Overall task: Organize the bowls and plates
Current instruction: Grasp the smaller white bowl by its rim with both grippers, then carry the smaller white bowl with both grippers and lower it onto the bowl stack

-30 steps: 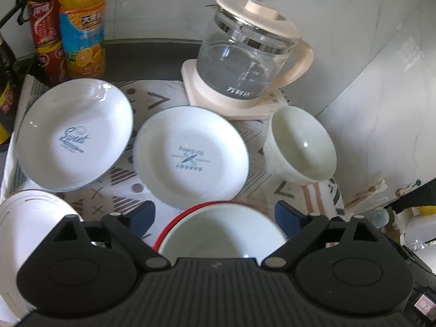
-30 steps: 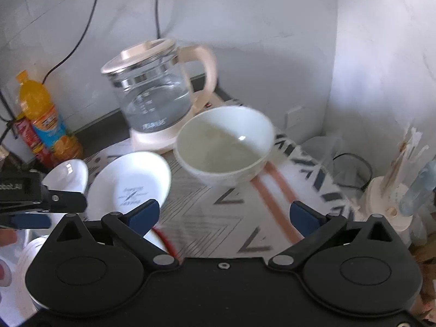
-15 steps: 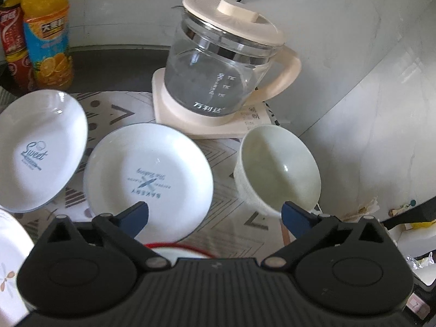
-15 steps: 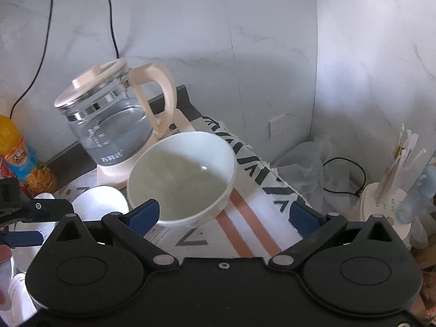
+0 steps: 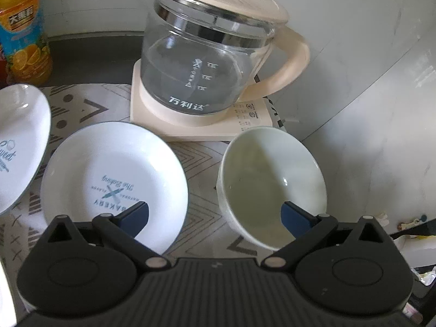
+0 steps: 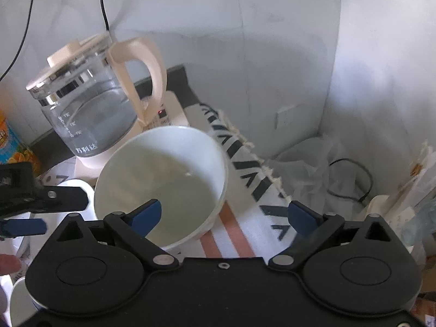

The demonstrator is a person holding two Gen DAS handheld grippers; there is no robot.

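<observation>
Left wrist view: left gripper [image 5: 215, 215], black body with blue finger pads, jaws spread wide and empty, poised over a patterned grey-and-white cloth mat [image 5: 201, 158]. Beneath its left finger, a round white plate with blue "Bakery" lettering [image 5: 109, 174] lying flat on the mat; beneath its right finger, a deep white ceramic bowl [image 5: 272, 179], empty, just beside that plate. At the left edge, a second white plate with "Sweet" lettering [image 5: 19, 141], partly cut off. Behind the dishes, a clear glass kettle with cream lid and handle [image 5: 201, 62] on its cream base, and an orange-drink bottle [image 5: 24, 35] at the far left. Right wrist view: right gripper [image 6: 223, 215], same build, jaws likewise wide apart and holding nothing; its left finger overlaps the bowl's interior, its right finger over the mat's striped edge. The left gripper's fingers show at the left edge. A black cable [image 6: 351, 177] lies in the corner by the white marbled wall [image 6: 245, 54].
</observation>
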